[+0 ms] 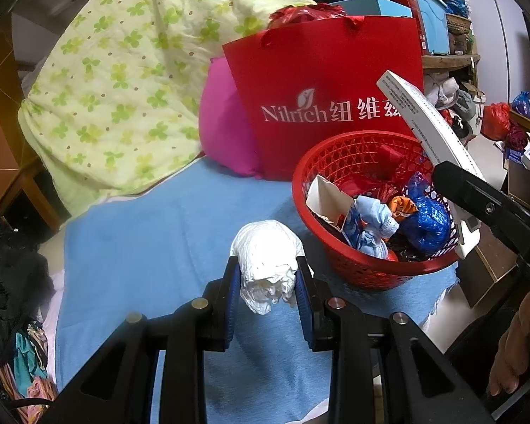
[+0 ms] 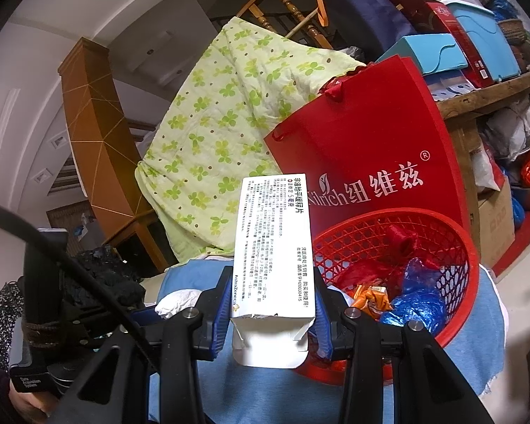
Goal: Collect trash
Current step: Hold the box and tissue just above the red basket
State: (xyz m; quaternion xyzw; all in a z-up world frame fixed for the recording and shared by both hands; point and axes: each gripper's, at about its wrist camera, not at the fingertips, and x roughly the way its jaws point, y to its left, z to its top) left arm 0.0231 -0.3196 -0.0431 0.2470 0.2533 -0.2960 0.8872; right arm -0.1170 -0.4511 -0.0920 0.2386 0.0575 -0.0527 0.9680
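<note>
The left claw (image 1: 268, 282) is closed on a crumpled wad of white tissue paper (image 1: 266, 261). The wad sits between the two blue-padded fingers (image 1: 231, 293), pressed on both sides, with its upper bulk bulging above and beyond the fingertips and a ragged lower end hanging free beneath them. It is held above the blue cloth surface (image 1: 152, 247), just to the left of the round red plastic mesh basket (image 1: 367, 268) and not over its rim.

The right claw (image 2: 272, 304) is closed on a flat white cardboard medicine box printed with black text (image 2: 274, 247). The box stands upright between the blue pads, which grip it near its torn-open lower end; most of its length extends past the fingertips. In the left wrist view the same box (image 1: 427, 123) reaches over the right-hand rim of the basket.

The basket (image 2: 452, 247) rests on the blue cloth and already holds a crumpled blue plastic bag (image 1: 427, 219), an orange wrapper (image 1: 402, 206), a pale blue wad (image 1: 374, 226), a folded white card piece (image 1: 323, 198) and red scraps.

Directly behind the basket stands a red paper carrier bag with white lettering (image 1: 328, 99). A magenta cushion (image 1: 222, 120) and a green clover-patterned quilt (image 1: 123, 70) lie to its left.
</note>
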